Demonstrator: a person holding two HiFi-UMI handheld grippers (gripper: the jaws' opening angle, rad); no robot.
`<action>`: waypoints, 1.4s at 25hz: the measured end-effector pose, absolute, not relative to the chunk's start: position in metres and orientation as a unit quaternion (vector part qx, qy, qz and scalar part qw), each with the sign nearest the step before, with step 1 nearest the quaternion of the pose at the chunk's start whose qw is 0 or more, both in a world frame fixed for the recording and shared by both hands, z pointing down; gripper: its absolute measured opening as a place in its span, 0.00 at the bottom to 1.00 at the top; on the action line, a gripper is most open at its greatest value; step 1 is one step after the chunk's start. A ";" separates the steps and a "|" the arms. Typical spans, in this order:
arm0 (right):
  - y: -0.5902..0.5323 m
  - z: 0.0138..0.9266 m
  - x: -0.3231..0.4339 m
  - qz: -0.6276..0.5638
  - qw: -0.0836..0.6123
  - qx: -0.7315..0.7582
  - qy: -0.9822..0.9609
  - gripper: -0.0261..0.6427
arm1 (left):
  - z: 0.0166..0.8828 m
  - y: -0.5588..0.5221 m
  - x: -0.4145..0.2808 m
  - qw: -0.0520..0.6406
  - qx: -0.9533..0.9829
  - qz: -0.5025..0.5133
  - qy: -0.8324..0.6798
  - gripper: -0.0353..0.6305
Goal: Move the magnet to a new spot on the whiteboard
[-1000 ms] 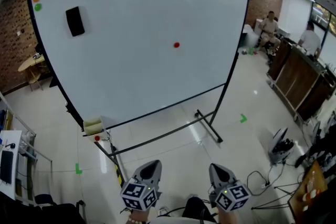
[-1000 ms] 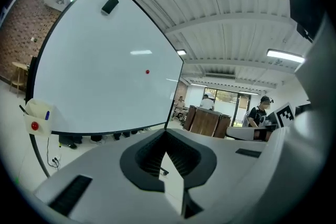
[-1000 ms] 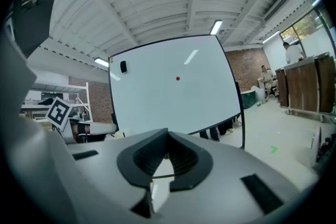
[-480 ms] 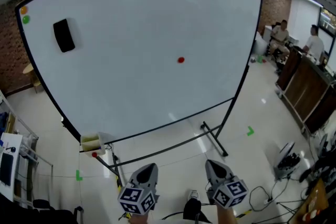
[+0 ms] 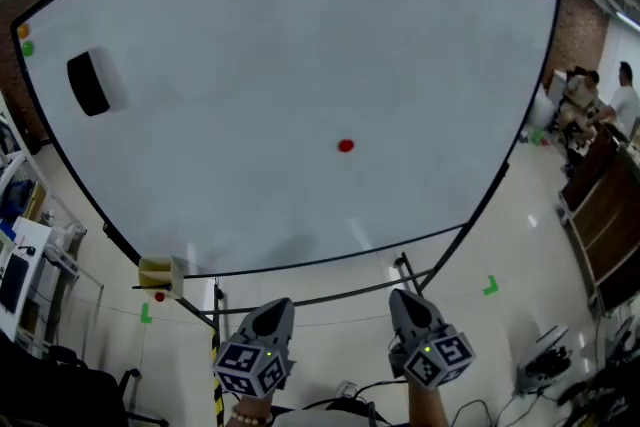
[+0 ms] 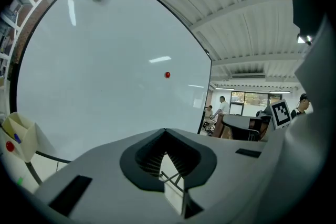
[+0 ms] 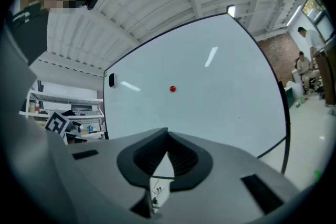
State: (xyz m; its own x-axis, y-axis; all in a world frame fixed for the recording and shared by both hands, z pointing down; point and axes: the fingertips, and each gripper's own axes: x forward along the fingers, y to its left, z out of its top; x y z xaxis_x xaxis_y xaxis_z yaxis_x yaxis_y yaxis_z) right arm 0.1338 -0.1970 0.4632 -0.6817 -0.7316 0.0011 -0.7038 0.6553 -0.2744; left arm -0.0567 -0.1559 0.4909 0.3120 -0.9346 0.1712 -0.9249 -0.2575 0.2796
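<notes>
Two tongs pressed together and empty, left tongs (image 5: 278,307) and right tongs (image 5: 403,300) low in frame, well apart from red magnet (image 5: 346,146) mid-frame on whiteboard (image 5: 230,55); risk: arriving unopened, tips shove it sliding instead of pinching it.

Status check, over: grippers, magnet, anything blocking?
Left gripper and right gripper both shut, empty, low before the whiteboard. Red magnet near its centre, not reached. Nothing in the way.

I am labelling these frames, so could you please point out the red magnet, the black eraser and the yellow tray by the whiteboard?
red magnet (image 5: 345,146): head view, its centre.
black eraser (image 5: 88,83): head view, middle of its black face.
yellow tray (image 5: 155,273): head view, its front wall.
</notes>
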 end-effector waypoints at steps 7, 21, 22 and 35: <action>-0.260 0.449 0.126 -0.118 0.071 -0.387 0.912 0.08 | 0.486 -0.201 -0.052 0.158 0.782 -0.002 -0.603 0.04; -0.358 0.358 0.033 0.067 0.003 -0.457 0.887 0.35 | 0.484 -0.219 -0.098 0.157 0.800 -0.009 -0.579 0.04; -0.365 0.348 0.028 0.080 0.002 -0.461 0.884 0.35 | 0.483 -0.219 -0.100 0.158 0.801 -0.010 -0.578 0.04; -0.416 0.324 -0.010 0.155 -0.070 -0.497 0.851 0.35 | 0.485 -0.217 -0.127 0.164 0.793 -0.027 -0.586 0.04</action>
State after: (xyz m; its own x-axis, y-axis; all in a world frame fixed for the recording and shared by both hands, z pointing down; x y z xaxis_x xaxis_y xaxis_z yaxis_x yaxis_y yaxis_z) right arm -0.0105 -0.4156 0.3243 -0.4955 -0.8679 -0.0346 -0.8244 0.4573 0.3336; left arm -0.1273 -0.2171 0.4847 0.3118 -0.9384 0.1490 -0.9204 -0.2593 0.2928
